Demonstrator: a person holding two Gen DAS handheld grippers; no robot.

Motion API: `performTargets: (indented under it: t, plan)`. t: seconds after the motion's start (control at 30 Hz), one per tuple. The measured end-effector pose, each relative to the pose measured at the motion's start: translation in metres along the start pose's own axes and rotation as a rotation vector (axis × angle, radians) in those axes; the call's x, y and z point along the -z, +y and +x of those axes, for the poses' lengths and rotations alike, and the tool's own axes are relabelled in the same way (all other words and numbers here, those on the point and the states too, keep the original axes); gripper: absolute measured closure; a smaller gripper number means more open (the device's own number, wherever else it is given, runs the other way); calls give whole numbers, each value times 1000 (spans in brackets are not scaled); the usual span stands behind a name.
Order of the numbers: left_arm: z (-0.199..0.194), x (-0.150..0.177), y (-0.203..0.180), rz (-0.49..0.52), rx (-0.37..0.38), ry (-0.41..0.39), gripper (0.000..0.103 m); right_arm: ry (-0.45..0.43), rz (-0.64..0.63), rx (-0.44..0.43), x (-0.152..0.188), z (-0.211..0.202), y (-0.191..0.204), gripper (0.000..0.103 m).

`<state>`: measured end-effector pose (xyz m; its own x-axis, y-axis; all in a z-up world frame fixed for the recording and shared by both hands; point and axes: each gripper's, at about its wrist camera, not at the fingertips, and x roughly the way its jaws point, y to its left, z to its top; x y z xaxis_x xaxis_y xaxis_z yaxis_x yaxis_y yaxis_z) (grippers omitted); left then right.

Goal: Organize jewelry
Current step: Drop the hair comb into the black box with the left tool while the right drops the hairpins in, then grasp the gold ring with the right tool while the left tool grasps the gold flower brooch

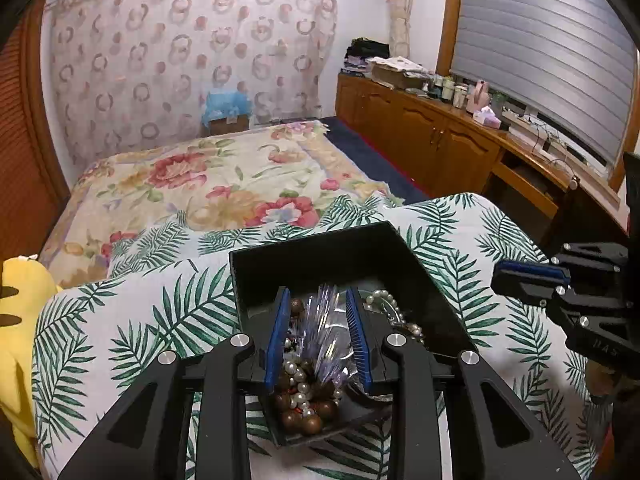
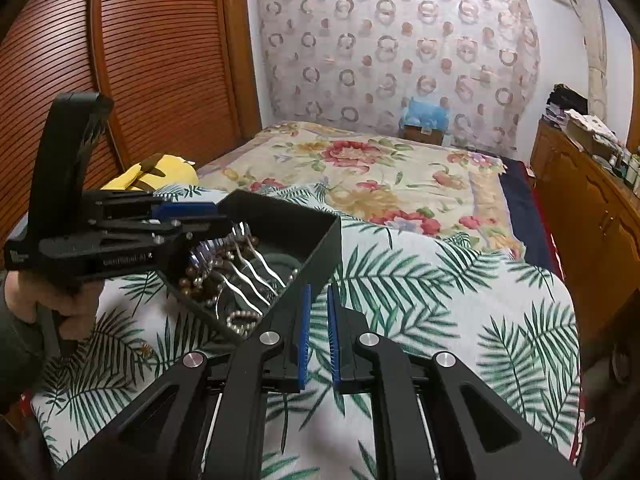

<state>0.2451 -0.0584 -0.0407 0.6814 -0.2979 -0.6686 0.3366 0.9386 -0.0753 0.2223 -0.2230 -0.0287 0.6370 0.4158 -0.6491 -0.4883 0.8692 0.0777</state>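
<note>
Resting on a leaf-print cushion (image 1: 160,304), the black box (image 1: 320,256) is the landmark here. Behind the box spreads a bed with a floral blanket (image 1: 224,184); to the left of the box lies a yellow plush toy (image 1: 20,304), and well off to its right runs a wooden cabinet (image 1: 420,128) crowded with bottles and papers under a shuttered window. A patterned curtain (image 1: 180,48) hangs beyond the bed.

Inside the box is a tangle of jewelry: brown wooden beads (image 1: 308,412) at the near corner, a pearl string (image 1: 384,300) toward the right wall, and a clear, iridescent plastic packet (image 1: 328,332) in the middle.

The left tool (image 1: 320,336) reaches down into the box over its near edge, its blue fingers parted on either side of the packet; whether they actually press it is hard to tell, since the wrapper's edges blur against the pads. The right tool (image 2: 318,332) hovers just outside the right wall of the box above the cushion, its fingers drawn nearly together with a narrow gap, holding nothing.
</note>
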Motion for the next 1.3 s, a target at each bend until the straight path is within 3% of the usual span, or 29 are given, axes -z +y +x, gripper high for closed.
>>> performTargets:
  t: [0.17,0.23,0.33,0.73,1.1,1.27,1.3]
  plan:
    - [-16,7,-2,0,0,-28,64,14,0,-4,14,-12,7,93]
    - [-26,12,-3,2,-6,-44,51,24,1,-10,21,-17,13,93]
    - [-39,20,-6,5,-6,-60,39,40,-3,-15,34,-21,20,75]
    - [-57,77,0,-17,-13,-7,24,157,-37,-65,76,-9,47,74]
    - [-51,110,2,5,-46,80,24,209,-123,-28,85,3,64,74]
    - [-49,112,-8,37,-13,102,39,209,-129,-31,84,3,61,79]
    - [-49,112,-11,43,-9,105,44,206,-127,-33,84,2,61,86]
